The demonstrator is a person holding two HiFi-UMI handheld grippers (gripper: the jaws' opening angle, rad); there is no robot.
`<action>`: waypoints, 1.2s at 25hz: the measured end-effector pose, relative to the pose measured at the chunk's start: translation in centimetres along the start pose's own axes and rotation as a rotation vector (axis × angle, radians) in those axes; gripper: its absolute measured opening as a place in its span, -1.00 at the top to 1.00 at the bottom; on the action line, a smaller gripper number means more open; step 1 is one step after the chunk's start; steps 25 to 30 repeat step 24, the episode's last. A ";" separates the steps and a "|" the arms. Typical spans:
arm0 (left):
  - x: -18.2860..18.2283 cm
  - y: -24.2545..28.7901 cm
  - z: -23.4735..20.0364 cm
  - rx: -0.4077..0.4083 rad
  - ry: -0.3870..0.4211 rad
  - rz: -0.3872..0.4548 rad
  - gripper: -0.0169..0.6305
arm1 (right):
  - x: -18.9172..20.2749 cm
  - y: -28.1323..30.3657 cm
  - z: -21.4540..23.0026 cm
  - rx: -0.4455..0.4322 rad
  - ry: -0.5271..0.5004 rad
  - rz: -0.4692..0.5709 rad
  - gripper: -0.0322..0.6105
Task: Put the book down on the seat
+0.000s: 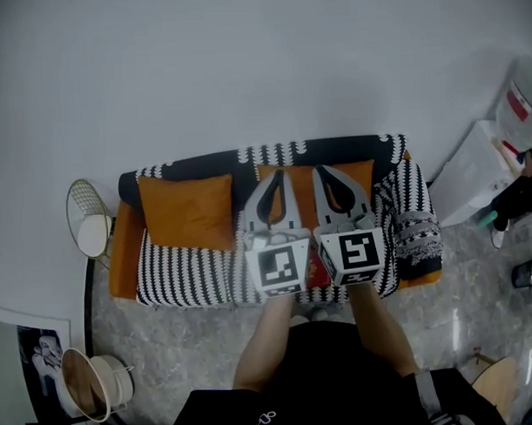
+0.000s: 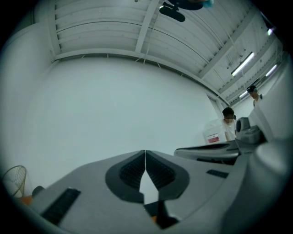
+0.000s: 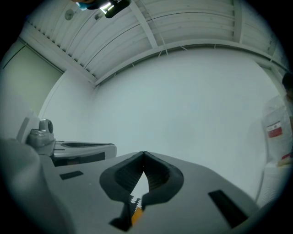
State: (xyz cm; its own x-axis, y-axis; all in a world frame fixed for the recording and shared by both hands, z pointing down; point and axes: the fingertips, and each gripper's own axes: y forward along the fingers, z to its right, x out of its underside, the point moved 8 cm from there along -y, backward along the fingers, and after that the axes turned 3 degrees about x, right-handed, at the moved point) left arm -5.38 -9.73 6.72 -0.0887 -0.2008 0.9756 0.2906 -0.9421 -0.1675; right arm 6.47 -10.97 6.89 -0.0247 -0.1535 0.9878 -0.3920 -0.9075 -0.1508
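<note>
Held out side by side, the left gripper (image 1: pixel 279 174) and right gripper (image 1: pixel 320 170) point roughly level toward the sofa's backrest (image 1: pixel 203 164). Each has its jaws pressed together on nothing. A red sliver (image 1: pixel 314 268) on the zigzag-patterned seat (image 1: pixel 185 275), showing between the grippers, may be the book. No writing is legible.

The sofa (image 1: pixel 177 276) (black-and-white cover over orange) bears two things — an orange cushion (image 1: pixel 187 210) at left, a second cushion (image 1: pixel 362 171) further right.
</note>
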 end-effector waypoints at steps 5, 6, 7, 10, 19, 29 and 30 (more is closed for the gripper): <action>0.2 0.1 0.2 0.004 -0.009 -0.001 0.91 | 0.2 -0.1 0.2 0.006 -0.004 -0.002 0.87; 0.2 0.2 0.2 0.004 -0.011 -0.001 0.91 | 0.2 0.0 0.2 0.007 -0.004 -0.001 0.87; 0.2 0.3 0.2 0.004 -0.014 -0.001 0.91 | 0.2 0.0 0.2 0.006 -0.004 0.000 0.87; 0.4 0.5 0.1 0.011 0.000 -0.003 0.91 | 0.3 0.2 0.3 0.005 -0.005 0.000 0.87; 0.2 0.5 -0.1 0.001 -0.022 -0.002 0.91 | 0.3 0.5 0.1 -0.001 -0.008 -0.003 0.87; 0.6 0.5 -0.2 0.019 0.022 -0.010 0.91 | 0.4 0.5 0.0 -0.003 -0.007 -0.003 0.87; 0.6 0.5 -0.2 0.019 0.022 -0.010 0.91 | 0.4 0.5 0.0 -0.003 -0.007 -0.003 0.87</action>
